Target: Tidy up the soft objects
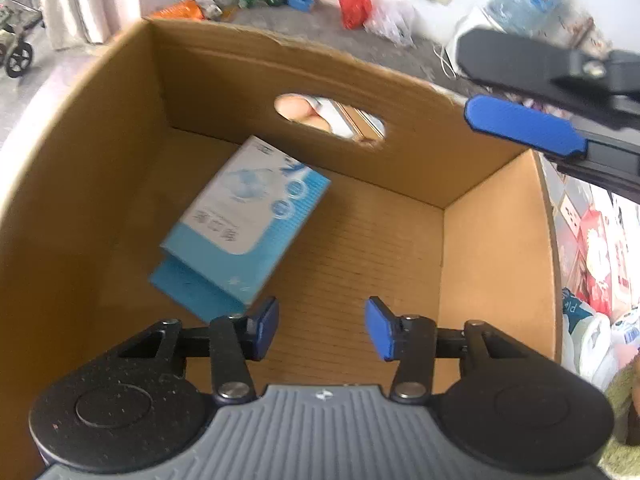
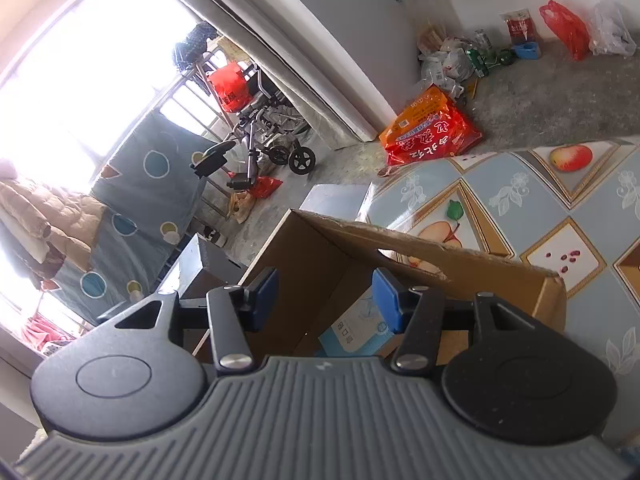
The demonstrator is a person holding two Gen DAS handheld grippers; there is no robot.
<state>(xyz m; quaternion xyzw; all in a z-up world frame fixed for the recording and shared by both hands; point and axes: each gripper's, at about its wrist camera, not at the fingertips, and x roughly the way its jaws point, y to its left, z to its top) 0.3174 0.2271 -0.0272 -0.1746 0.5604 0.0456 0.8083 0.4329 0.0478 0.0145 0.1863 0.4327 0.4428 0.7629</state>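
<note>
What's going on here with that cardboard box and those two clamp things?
A person is tidying things into a cardboard box using a handheld gripper in each hand. A blue and white packet lies in the box, touched by neither. The left gripper hangs open over the box floor, empty. The right gripper is open and empty too, above the box's rim.

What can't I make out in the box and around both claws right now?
- Blue pack: print blurred in left wrist view; mostly hidden behind right claw in right wrist view.
- Cardboard box: near wall cut off by left claw.
- Table beyond handle hole: only a sliver shows.
</note>
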